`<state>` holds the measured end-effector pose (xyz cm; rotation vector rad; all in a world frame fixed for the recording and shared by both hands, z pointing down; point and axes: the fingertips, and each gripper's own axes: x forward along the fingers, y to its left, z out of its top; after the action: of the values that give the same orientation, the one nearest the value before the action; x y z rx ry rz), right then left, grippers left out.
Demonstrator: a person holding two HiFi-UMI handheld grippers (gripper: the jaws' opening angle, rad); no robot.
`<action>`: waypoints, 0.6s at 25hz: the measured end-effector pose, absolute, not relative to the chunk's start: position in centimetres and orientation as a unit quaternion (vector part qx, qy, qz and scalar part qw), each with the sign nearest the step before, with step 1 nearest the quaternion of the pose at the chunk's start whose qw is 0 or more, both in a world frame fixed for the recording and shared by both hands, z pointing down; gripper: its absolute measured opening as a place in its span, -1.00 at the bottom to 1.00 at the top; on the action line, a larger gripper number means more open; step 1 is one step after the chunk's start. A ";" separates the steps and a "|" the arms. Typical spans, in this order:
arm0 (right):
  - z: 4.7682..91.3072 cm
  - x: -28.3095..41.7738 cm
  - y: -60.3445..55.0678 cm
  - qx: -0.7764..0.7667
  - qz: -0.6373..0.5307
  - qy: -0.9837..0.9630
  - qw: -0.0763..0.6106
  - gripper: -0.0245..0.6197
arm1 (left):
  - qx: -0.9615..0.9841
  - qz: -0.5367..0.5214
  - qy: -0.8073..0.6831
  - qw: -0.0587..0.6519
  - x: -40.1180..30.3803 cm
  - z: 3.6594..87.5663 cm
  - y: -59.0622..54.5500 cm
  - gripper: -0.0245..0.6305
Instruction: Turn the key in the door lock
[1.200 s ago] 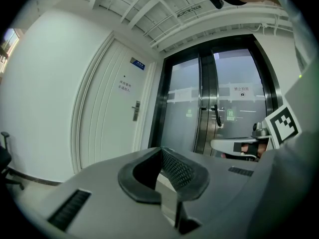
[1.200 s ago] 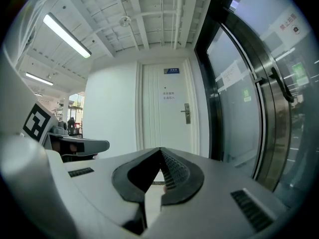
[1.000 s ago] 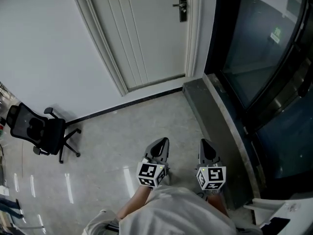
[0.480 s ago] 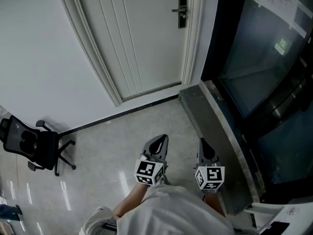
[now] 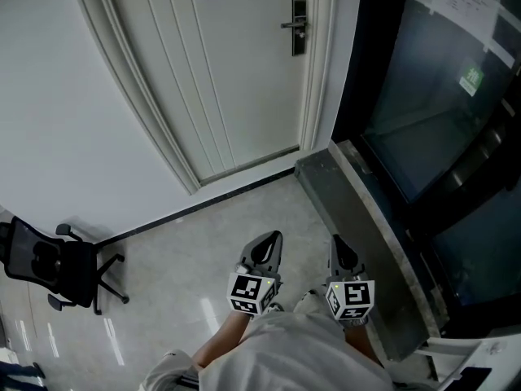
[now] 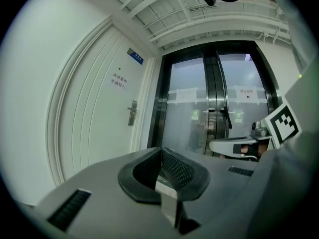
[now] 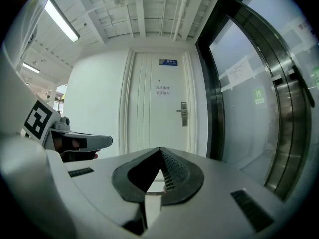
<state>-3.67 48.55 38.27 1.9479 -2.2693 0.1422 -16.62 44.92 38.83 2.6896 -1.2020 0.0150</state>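
Two grippers, the left gripper (image 5: 273, 239) and the right gripper (image 5: 338, 241), point side by side, each with jaws pressed together on nothing. Well ahead stands one white panelled door (image 5: 236, 72) with one metal lever door lock (image 5: 299, 25) near its right edge; a key is too small to tell. One black swivel office chair (image 5: 57, 271) stands on the pale glossy tiled floor (image 5: 187, 251) at the left, and dark-framed glass doors (image 5: 431, 96) line the right.
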 end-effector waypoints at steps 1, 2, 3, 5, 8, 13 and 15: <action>38.5 -3.6 48.0 0.648 0.050 -0.756 0.074 -0.92 | 0.908 0.008 -0.407 0.101 -16.6 39.2 44.4 -0.89; 38.7 -3.5 47.5 0.648 0.053 -0.757 0.074 -0.92 | 0.907 0.010 -0.408 0.103 -16.5 39.4 43.9 -0.89; 38.9 -3.4 47.0 0.647 0.056 -0.757 0.074 -0.92 | 0.907 0.012 -0.408 0.104 -16.4 39.5 43.4 -0.89; 39.4 -3.2 45.5 0.644 0.062 -0.759 0.074 -0.92 | 0.906 0.016 -0.408 0.106 -16.0 39.9 42.2 -0.89; 40.0 -3.0 42.5 0.632 0.064 -0.769 0.077 -0.92 | 0.901 0.021 -0.419 0.112 -15.7 40.6 39.7 -0.89; 39.5 -1.8 36.4 0.616 0.059 -0.783 0.069 -0.92 | 0.897 0.024 -0.430 0.104 -14.2 40.1 34.4 -0.89; 39.6 -0.9 33.9 0.610 0.060 -0.787 0.070 -0.92 | 0.893 0.019 -0.438 0.098 -13.6 39.7 32.0 -0.89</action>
<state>-0.94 33.88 39.58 1.8351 -2.3678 0.1817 -13.56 31.96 39.74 2.6434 -1.2961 0.0575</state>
